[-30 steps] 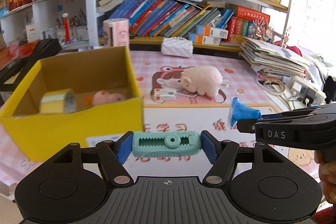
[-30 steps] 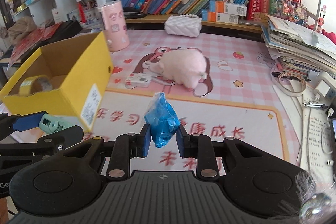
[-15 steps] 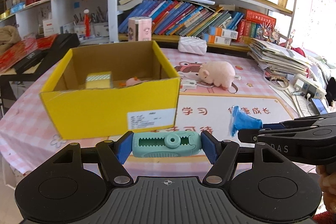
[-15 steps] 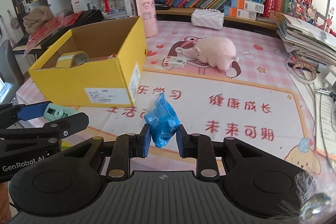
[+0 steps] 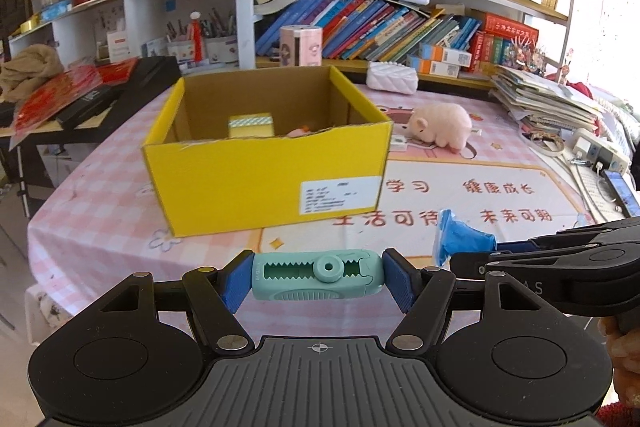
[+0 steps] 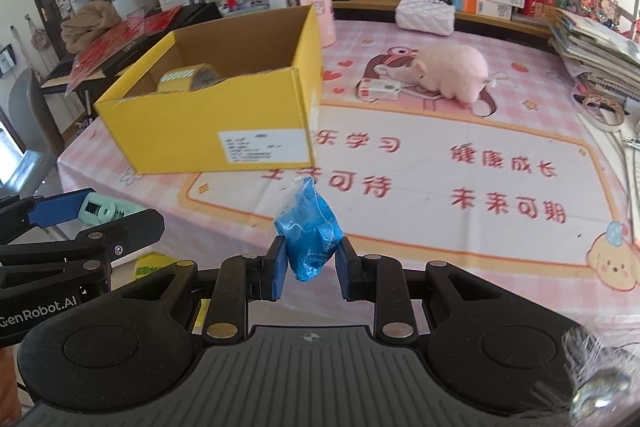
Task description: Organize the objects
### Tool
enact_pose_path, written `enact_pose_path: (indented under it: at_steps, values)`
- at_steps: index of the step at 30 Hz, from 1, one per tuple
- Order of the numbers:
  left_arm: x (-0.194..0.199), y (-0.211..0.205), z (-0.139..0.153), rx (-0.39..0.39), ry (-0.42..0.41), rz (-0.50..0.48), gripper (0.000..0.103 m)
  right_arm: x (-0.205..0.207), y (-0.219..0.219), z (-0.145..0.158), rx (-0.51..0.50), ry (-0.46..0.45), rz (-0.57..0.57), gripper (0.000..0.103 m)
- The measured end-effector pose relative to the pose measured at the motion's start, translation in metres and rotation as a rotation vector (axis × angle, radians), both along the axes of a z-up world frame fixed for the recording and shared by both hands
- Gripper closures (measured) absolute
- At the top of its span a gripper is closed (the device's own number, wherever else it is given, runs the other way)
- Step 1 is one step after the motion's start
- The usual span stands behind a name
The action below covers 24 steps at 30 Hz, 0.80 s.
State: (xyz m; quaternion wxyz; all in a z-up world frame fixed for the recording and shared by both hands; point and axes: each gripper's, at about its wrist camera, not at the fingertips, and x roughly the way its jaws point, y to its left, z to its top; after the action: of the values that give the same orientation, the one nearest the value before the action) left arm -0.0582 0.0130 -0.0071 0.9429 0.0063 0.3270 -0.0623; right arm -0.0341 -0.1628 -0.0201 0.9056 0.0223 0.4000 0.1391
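Note:
My left gripper [image 5: 318, 277] is shut on a teal correction-tape dispenser [image 5: 318, 275], held crosswise between its blue pads near the table's front edge. To its right, my right gripper [image 6: 311, 261] is shut on a crumpled blue plastic packet [image 6: 310, 227]; the packet [image 5: 460, 237] also shows in the left wrist view. Both hang in front of the open yellow cardboard box [image 5: 260, 179], which holds a roll of yellow tape [image 6: 188, 77] and a small pink item [image 5: 298, 131]. A pink plush pig [image 6: 452, 69] and a small white box [image 6: 380, 90] lie on the mat beyond.
The round table wears a pink checked cloth [image 5: 100, 195] with a printed mat. A pink cylinder [image 6: 310, 3], a white quilted pouch [image 5: 394, 79] and bookshelves stand at the back. A stack of papers [image 5: 548, 103], a power strip [image 5: 600, 149] and a phone lie at right.
Both grippers have drawn back from the table with their loads still held. The yellow box and the pig now look farther away and more of the table's near edge shows.

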Motion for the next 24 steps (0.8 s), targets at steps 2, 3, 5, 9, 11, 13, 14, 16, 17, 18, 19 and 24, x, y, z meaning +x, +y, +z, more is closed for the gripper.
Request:
enact_pose_path:
  at_steps: [2, 3, 5, 9, 11, 13, 14, 16, 17, 18, 19, 24]
  values:
    - [-0.003, 0.006, 0.000, 0.002, 0.001, 0.008, 0.035, -0.002, 0.007, -0.002, 0.004, 0.005, 0.009, 0.079]
    - [-0.004, 0.009, 0.000, 0.003, 0.000, 0.013, 0.035, -0.003, 0.010, -0.003, 0.005, 0.007, 0.013, 0.079]
    - [-0.006, 0.014, 0.000, 0.005, -0.003, 0.022, 0.035, -0.005, 0.016, -0.003, 0.007, 0.007, 0.023, 0.079]
    - [-0.008, 0.022, 0.002, 0.005, -0.010, 0.031, 0.035, -0.006, 0.027, -0.002, 0.006, 0.001, 0.037, 0.079]
    - [-0.009, 0.025, 0.003, 0.003, -0.017, 0.035, 0.035, -0.008, 0.031, -0.001, 0.004, -0.003, 0.042, 0.079]
    - [-0.009, 0.028, 0.003, 0.000, -0.023, 0.038, 0.035, -0.008, 0.034, 0.000, 0.001, -0.007, 0.046, 0.079]
    - [-0.009, 0.029, 0.004, -0.001, -0.025, 0.040, 0.035, -0.008, 0.035, 0.000, 0.000, -0.009, 0.047, 0.079]
    - [-0.009, 0.032, 0.005, -0.004, -0.032, 0.041, 0.035, -0.008, 0.037, 0.002, -0.003, -0.013, 0.048, 0.079]
    - [-0.009, 0.032, 0.005, -0.005, -0.035, 0.040, 0.035, -0.007, 0.037, 0.002, -0.004, -0.015, 0.048, 0.079]
    - [-0.009, 0.033, 0.005, -0.006, -0.038, 0.039, 0.035, -0.007, 0.038, 0.003, -0.005, -0.017, 0.047, 0.079]
    - [-0.009, 0.033, 0.006, -0.007, -0.040, 0.037, 0.035, -0.007, 0.039, 0.003, -0.007, -0.018, 0.047, 0.079]
    - [-0.009, 0.035, 0.008, -0.009, -0.050, 0.029, 0.035, -0.006, 0.042, 0.005, -0.012, -0.023, 0.047, 0.079]
